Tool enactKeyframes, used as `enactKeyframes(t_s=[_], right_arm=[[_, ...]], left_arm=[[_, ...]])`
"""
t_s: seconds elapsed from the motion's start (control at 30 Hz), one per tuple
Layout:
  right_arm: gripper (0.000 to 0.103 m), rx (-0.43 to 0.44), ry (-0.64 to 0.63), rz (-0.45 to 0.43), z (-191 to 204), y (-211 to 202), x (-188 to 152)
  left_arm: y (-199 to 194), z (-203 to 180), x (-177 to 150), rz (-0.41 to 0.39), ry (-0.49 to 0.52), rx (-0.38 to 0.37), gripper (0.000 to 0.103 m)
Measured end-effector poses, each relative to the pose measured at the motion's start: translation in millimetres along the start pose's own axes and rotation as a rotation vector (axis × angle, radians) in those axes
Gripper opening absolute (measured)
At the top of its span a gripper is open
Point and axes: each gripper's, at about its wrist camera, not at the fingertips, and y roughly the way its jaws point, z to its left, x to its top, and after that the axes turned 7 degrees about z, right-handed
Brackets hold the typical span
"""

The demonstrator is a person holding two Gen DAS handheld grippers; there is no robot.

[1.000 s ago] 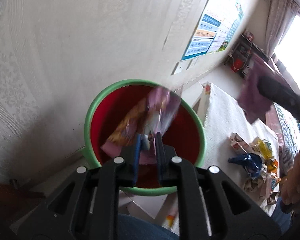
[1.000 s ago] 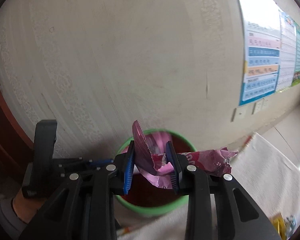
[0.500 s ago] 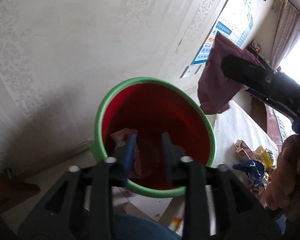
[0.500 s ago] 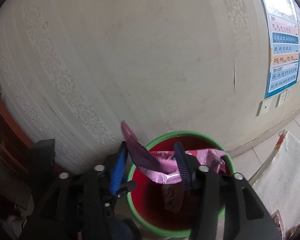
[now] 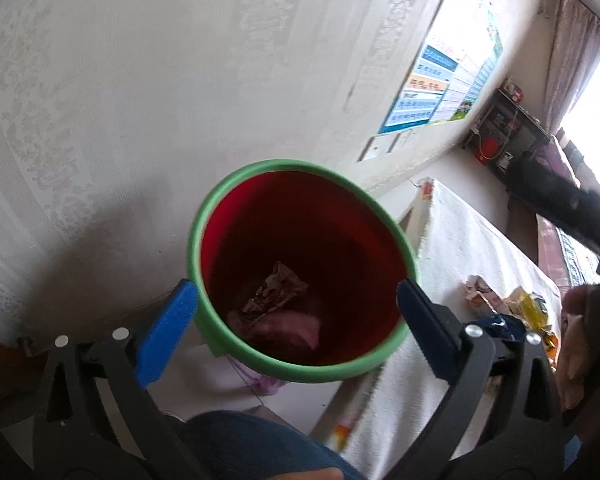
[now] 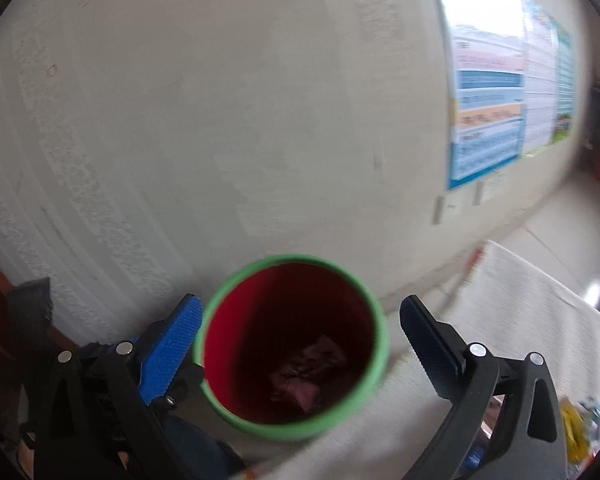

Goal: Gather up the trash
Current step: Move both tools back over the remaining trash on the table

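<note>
Both your claws are opening wide and hold nothing. The left gripper (image 5: 296, 300) frames the bin (image 5: 404, 248) at frame centre, wrappers (image 5: 276, 304) lying at its bottom. The right gripper (image 6: 300, 320) hangs over the same bin (image 6: 380, 328). More trash (image 5: 520, 312) lies on the white cloth (image 5: 460, 240), right of the bin.

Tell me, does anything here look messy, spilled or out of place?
Yes: a heap of loose wrappers lies scattered on the white cloth beside the bin, not in it. A pink bag pokes out under the bin's rim. Inside, crumpled wrappers lie at the bottom, where they belong.
</note>
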Motion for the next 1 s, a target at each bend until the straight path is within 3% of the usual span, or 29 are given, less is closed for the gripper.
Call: enactKeyframes(t_s=[0.3,0.6,1.0], right_arm=[[0.096,-0.133,0.134,-0.006,-68.0,-69.6,-57.2],[0.096,-0.284,0.238,-0.002,-133.6,-140.7,-124.7],[0.096,-0.415,0.410,0.059,-199.7,-199.9,-225.3]], left_arm=[[-10.6,-61.3,-14.2,0.005,0.118,-0.074,0.098],[-1.2,-145.0,-44.3,0.065,0.279,-0.168,0.098],[10.6,-229.0,-88.0,0.132,0.428,-0.255,0.098]])
